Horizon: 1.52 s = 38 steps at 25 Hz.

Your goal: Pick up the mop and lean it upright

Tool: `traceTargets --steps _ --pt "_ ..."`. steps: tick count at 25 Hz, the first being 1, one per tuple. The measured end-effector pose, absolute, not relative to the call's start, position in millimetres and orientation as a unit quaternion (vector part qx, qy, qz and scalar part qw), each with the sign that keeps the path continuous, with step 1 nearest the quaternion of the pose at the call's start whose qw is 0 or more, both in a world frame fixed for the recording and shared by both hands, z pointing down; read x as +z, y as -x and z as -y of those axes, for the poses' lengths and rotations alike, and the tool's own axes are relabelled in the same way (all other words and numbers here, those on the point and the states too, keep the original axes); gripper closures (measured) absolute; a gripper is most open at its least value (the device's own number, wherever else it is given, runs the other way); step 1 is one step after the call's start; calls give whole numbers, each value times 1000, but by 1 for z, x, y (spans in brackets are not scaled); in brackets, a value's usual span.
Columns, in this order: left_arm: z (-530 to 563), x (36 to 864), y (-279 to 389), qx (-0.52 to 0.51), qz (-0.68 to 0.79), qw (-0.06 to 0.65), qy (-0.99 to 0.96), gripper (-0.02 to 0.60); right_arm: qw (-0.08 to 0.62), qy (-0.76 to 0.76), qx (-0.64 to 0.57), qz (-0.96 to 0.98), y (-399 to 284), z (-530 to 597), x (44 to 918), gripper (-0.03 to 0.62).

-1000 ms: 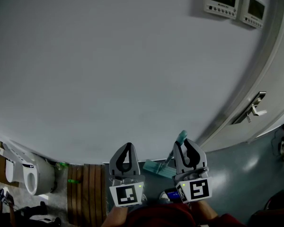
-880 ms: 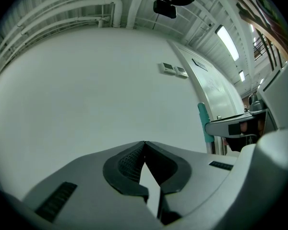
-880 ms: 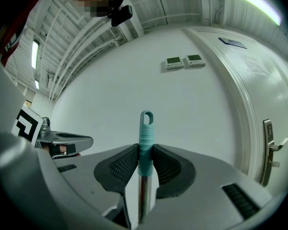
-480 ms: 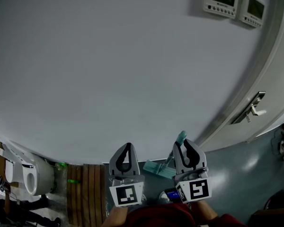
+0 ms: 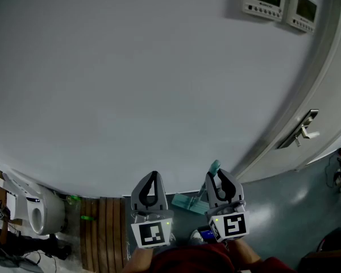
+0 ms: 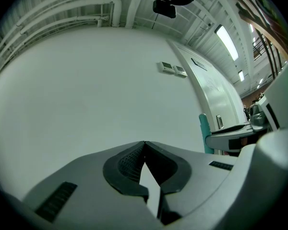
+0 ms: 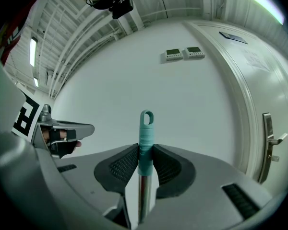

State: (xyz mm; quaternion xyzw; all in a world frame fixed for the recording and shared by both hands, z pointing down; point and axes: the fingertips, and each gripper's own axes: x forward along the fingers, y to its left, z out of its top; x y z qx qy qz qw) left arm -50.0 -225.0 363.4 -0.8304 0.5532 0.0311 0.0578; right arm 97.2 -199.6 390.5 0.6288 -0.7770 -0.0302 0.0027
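The mop stands upright in front of the white wall. Its teal handle grip (image 7: pixel 145 138) with a hanging loop sticks up between the pads of my right gripper (image 7: pixel 145 161), which is shut on it; the metal shaft runs down below the jaws. In the head view the teal grip (image 5: pixel 214 166) shows above my right gripper (image 5: pixel 218 178), and the teal mop head (image 5: pixel 188 202) lies flat on the floor by the wall. My left gripper (image 5: pixel 153 179) is beside it on the left, shut with nothing in it (image 6: pixel 144 143). From the left gripper view the teal grip (image 6: pixel 203 131) shows at the right.
A white door (image 5: pixel 329 95) with a metal lever handle (image 5: pixel 303 131) is at the right. Two wall control panels (image 5: pixel 279 1) hang high up. A wooden slatted mat (image 5: pixel 102 232) and a white toilet (image 5: pixel 37 212) are at the lower left; a small blue object (image 5: pixel 206 234) lies near my feet.
My right gripper with the mop handle has shifted slightly left and toward the wall. The left gripper has stayed still.
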Motion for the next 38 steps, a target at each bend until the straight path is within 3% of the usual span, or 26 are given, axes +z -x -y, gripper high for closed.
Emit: traceTargets --steps 27,38 --pt "224 369 43 23 -550 56 833 568 95 -635 58 765 -108 203 514 487" --pt "227 375 43 17 -551 51 833 568 89 -633 52 767 -104 206 517 487"
